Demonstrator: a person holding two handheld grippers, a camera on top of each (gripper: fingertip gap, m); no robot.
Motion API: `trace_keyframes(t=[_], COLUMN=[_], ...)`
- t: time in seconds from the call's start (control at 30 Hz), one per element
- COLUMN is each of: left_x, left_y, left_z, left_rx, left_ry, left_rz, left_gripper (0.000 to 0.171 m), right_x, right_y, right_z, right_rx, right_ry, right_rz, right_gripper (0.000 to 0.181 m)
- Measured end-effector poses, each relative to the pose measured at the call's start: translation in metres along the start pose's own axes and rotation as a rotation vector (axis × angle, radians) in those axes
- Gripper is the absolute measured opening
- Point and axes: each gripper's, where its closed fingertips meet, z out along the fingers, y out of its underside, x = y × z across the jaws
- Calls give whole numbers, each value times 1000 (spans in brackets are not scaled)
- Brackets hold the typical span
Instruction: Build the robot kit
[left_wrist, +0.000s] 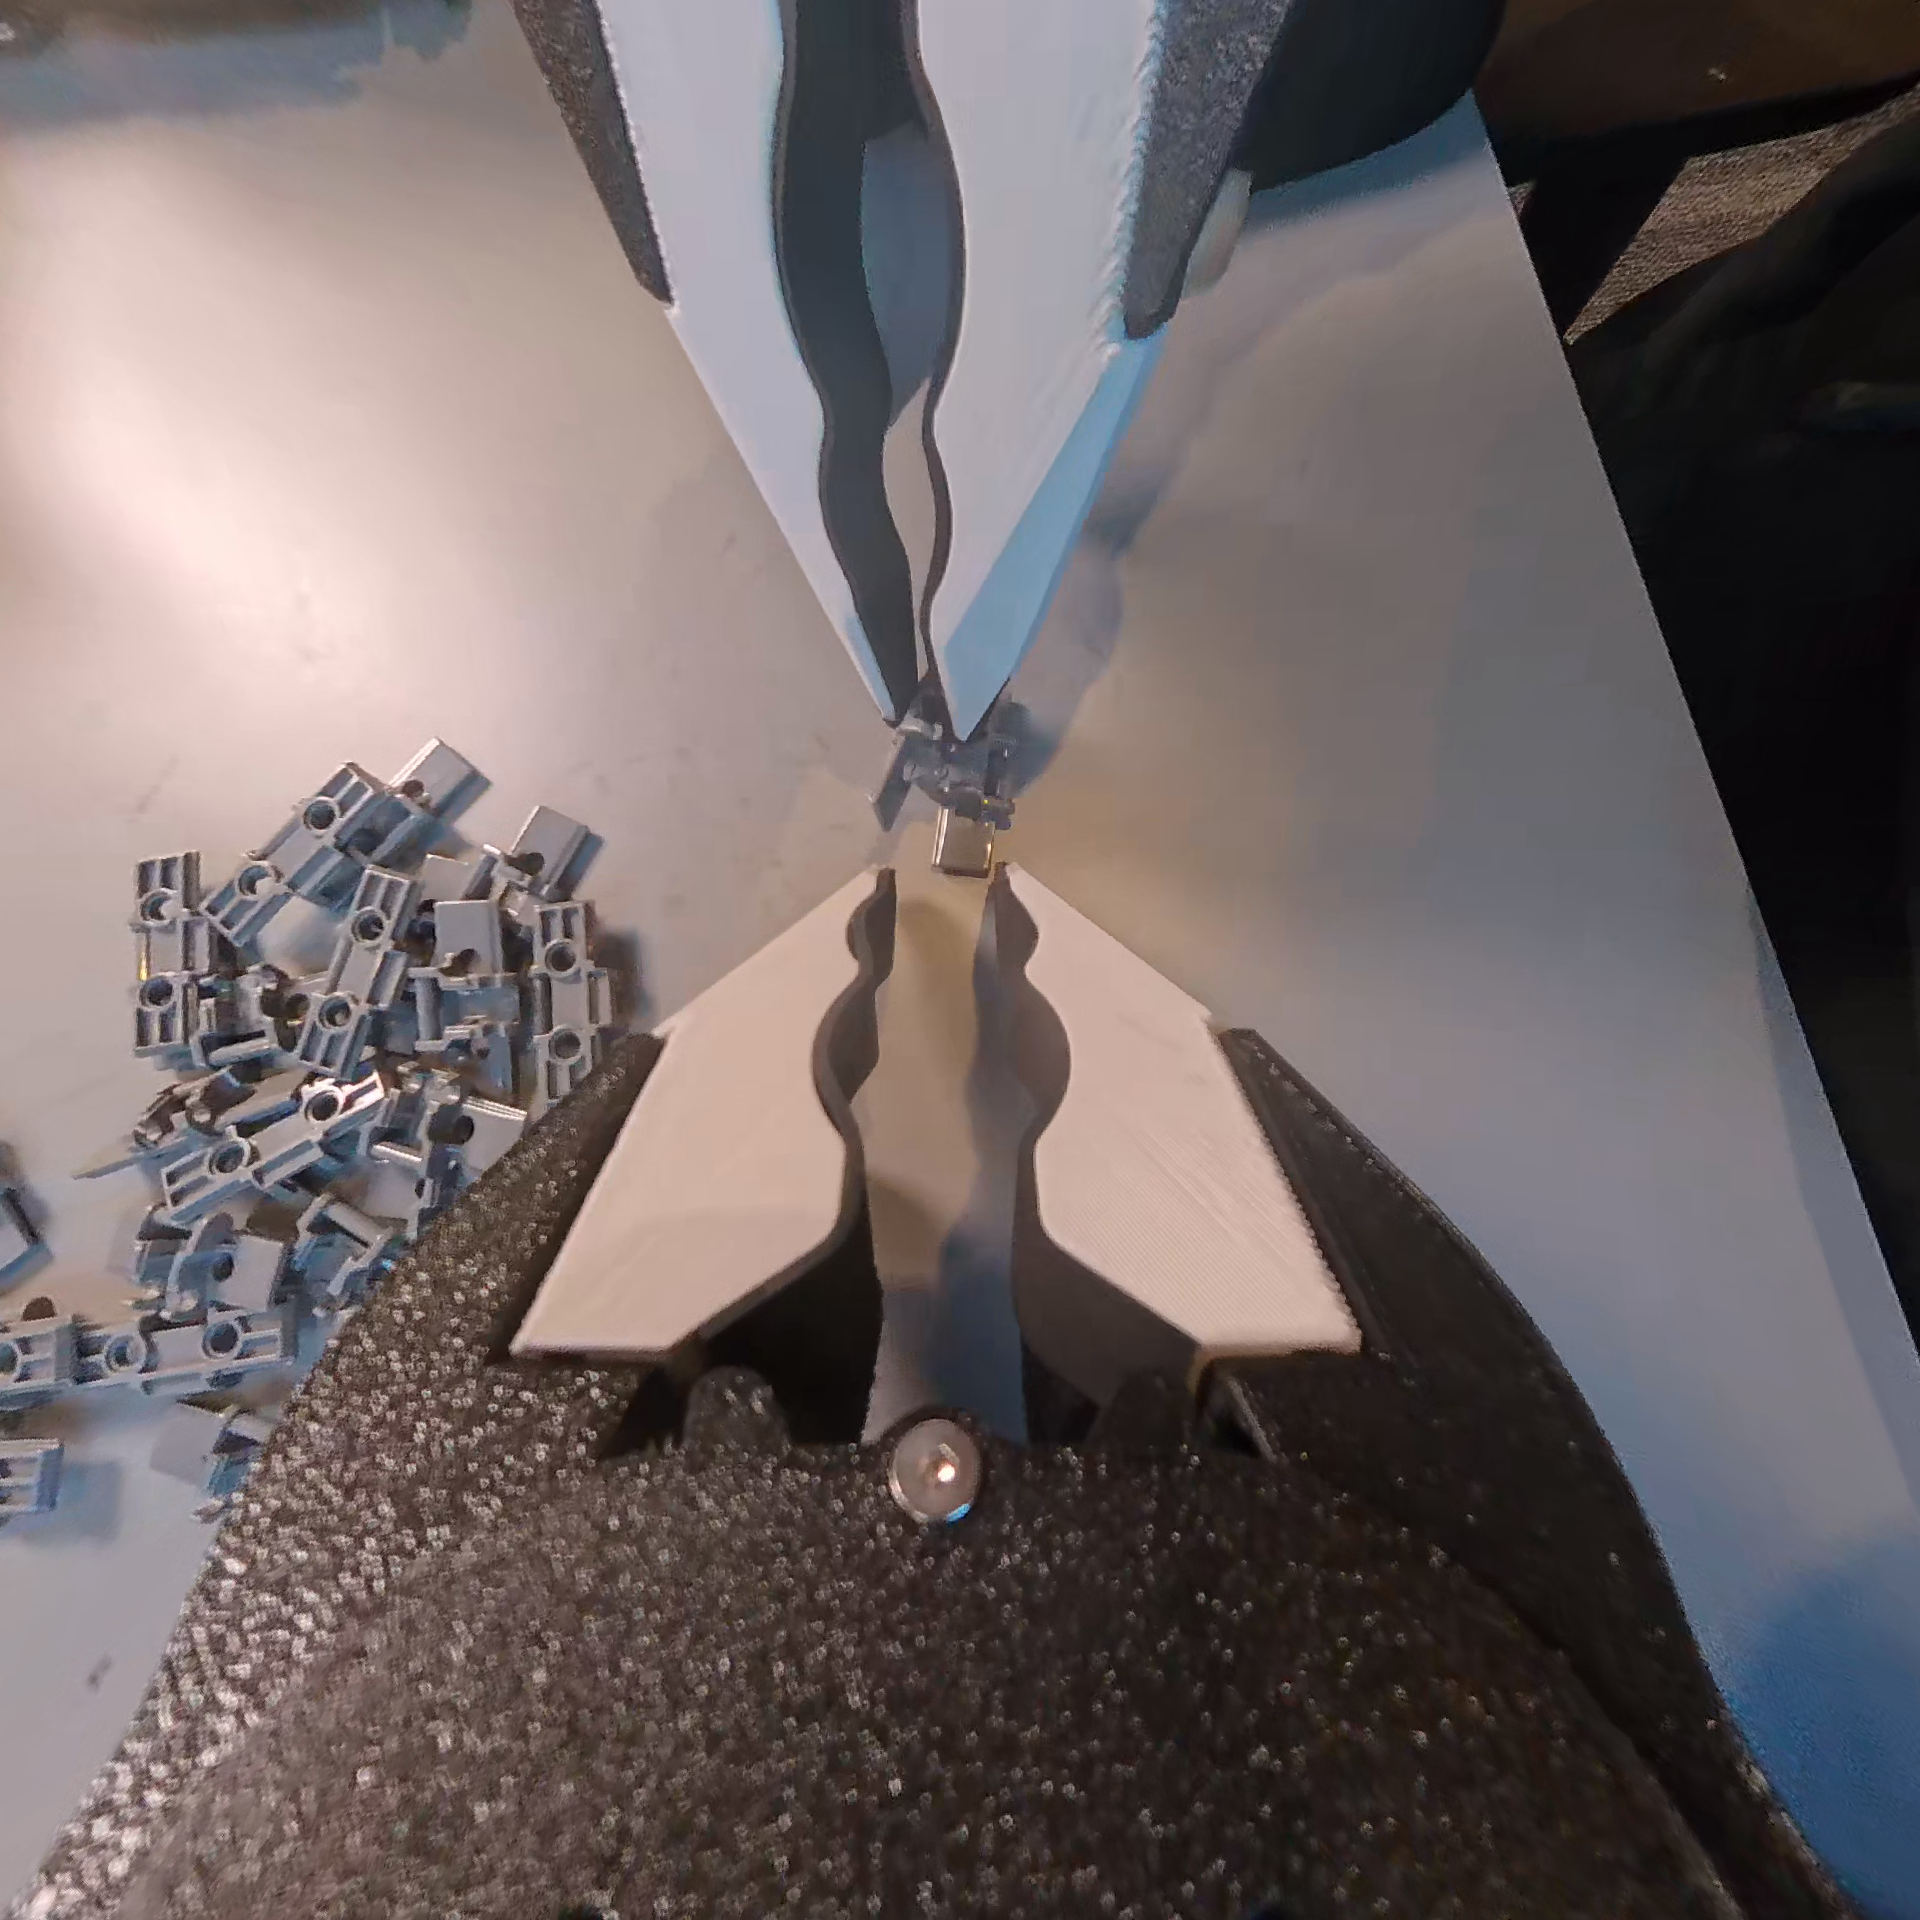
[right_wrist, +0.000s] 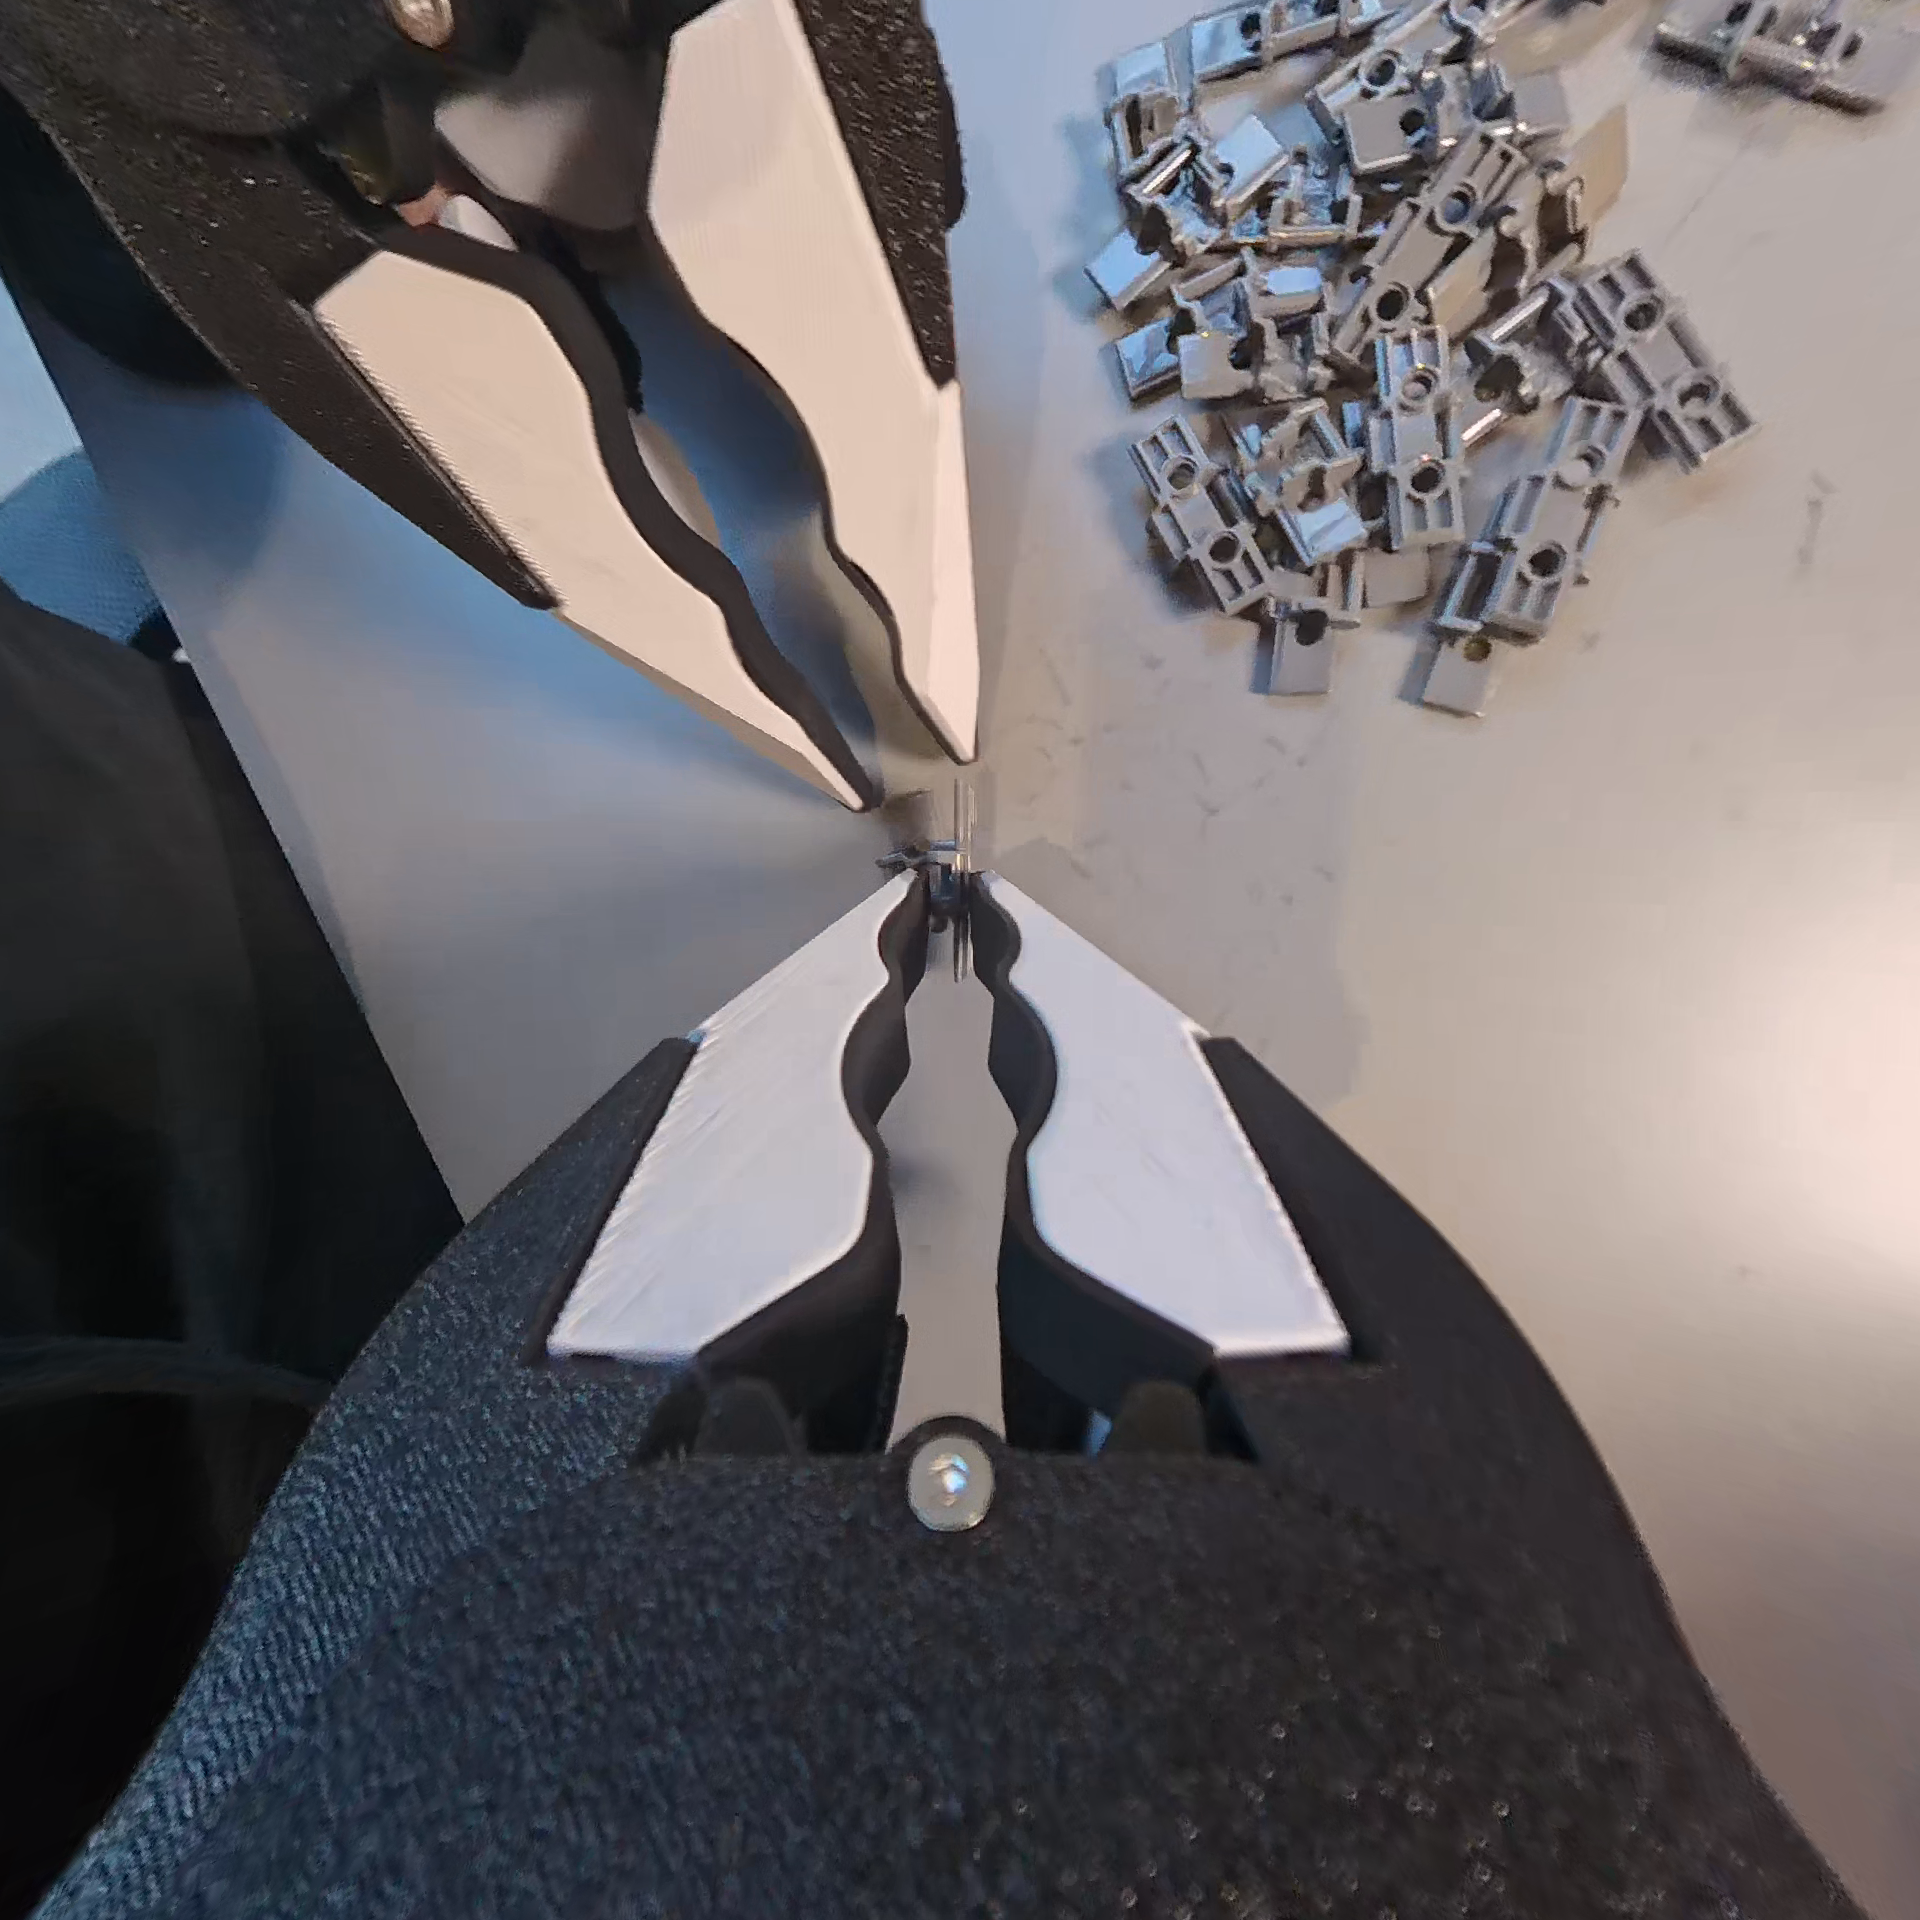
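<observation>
While our pile of grey clips (left_wrist: 343, 1039) sits off to the left on the white table (left_wrist: 1351, 727), our left gripper (left_wrist: 940, 878) is spread apart, tips just beside a small grey piece (left_wrist: 961, 805). That piece is pinched tight by our right gripper (right_wrist: 948, 883), meeting the left one tip to tip.

The left gripper (left_wrist: 940, 878) points forward with its two white fingers parted by a narrow gap at the tips. The right gripper (right_wrist: 943, 883) comes toward it from the opposite side, its fingers pinched nearly together at the tips. The two sets of tips almost meet, just apart.
</observation>
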Motion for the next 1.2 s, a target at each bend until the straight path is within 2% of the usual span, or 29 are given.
trace_keyframes(t=[0.33, 0.73, 1.07, 1.2], left_x=[0, 0, 6, 11], left_y=[0, 0, -4, -7], left_z=[4, 4, -2, 0], left_rx=[-9, -8, 19, 35], left_ry=[-18, -33, -19, -4], left_rz=[31, 45, 110, 123], left_gripper=[10, 10, 9, 9], right_x=[-2, 3, 0, -5], right_y=[-1, 3, -2, -1], right_z=[2, 5, 0, -1], right_rx=[-98, -149, -107, -78], right_ry=[19, 42, 21, -18], right_rz=[-164, -140, -103, -35], right_gripper=[7, 7, 7, 7])
